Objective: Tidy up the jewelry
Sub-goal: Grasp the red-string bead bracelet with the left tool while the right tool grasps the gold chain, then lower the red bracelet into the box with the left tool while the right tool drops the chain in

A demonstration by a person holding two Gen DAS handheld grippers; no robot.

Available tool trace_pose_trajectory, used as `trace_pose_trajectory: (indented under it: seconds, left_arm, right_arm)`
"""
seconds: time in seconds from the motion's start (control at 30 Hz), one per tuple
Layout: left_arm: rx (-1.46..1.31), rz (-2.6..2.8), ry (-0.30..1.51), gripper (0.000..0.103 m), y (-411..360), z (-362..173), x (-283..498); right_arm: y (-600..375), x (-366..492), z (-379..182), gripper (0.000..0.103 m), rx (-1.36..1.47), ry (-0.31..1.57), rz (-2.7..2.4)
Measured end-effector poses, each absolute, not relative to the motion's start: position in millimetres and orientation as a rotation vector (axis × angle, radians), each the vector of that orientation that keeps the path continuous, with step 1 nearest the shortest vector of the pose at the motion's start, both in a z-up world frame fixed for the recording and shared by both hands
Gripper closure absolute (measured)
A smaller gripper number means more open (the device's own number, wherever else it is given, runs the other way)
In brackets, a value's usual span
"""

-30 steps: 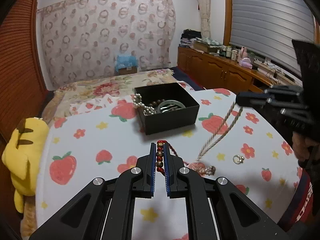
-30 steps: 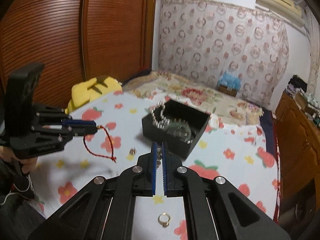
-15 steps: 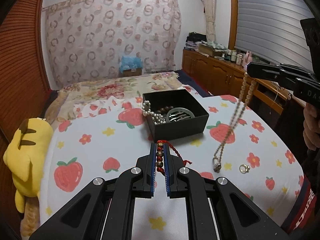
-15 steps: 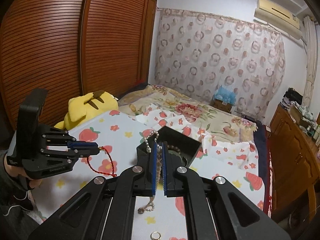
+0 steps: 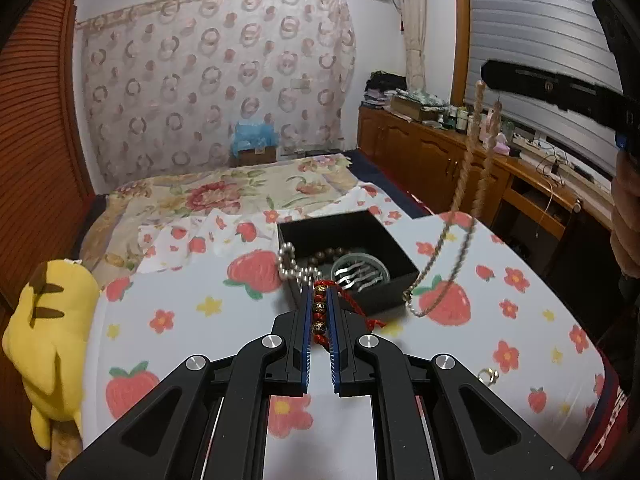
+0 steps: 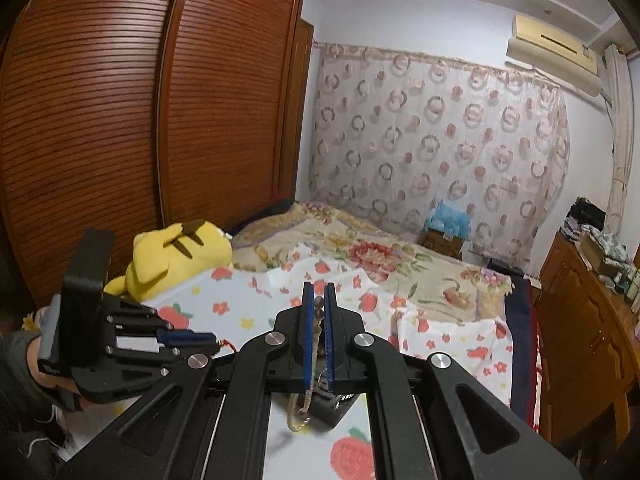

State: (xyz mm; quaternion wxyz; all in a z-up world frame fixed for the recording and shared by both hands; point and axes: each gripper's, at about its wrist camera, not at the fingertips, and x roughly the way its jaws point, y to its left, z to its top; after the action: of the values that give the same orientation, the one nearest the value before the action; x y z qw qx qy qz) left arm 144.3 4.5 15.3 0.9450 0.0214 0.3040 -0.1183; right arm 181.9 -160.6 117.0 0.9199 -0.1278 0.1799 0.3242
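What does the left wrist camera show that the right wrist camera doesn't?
Only the left wrist view shows the inside of the black box, with a pearl strand over its rim, and a ring on the strawberry cloth. Only the right wrist view shows the wooden wardrobe. Both show the yellow plush, the left claw shut on a red beaded bracelet, and the right claw shut on a long beaded necklace.

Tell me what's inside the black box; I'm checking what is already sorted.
Inside the black box: a brown bead bracelet, a round tin holding silver clips, and a pearl strand draped over the rim. The near wall hides the rest.
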Motion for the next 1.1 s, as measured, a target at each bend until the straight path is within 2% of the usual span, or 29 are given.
trace_pose_trajectory:
  seconds: [0.3,0.57,1.1]
  left_arm:
    - [0.034,-0.253,0.621,0.097,0.8,34.2,179.1]
    - [0.022,-0.261,0.644,0.097,-3.4,36.9,214.7]
    - [0.009,-0.296,0.74,0.097,-15.8,-1.8,266.4]
  right_arm:
    - [-165.6,216.8,143.2,0.097,-0.246,0.356,0.68]
    - [-163.4,254.9,134.8,0.097,-0.239,0.408,0.695]
    - [-146.1,299.0,15.5,0.096,-0.183,0.674,0.725]
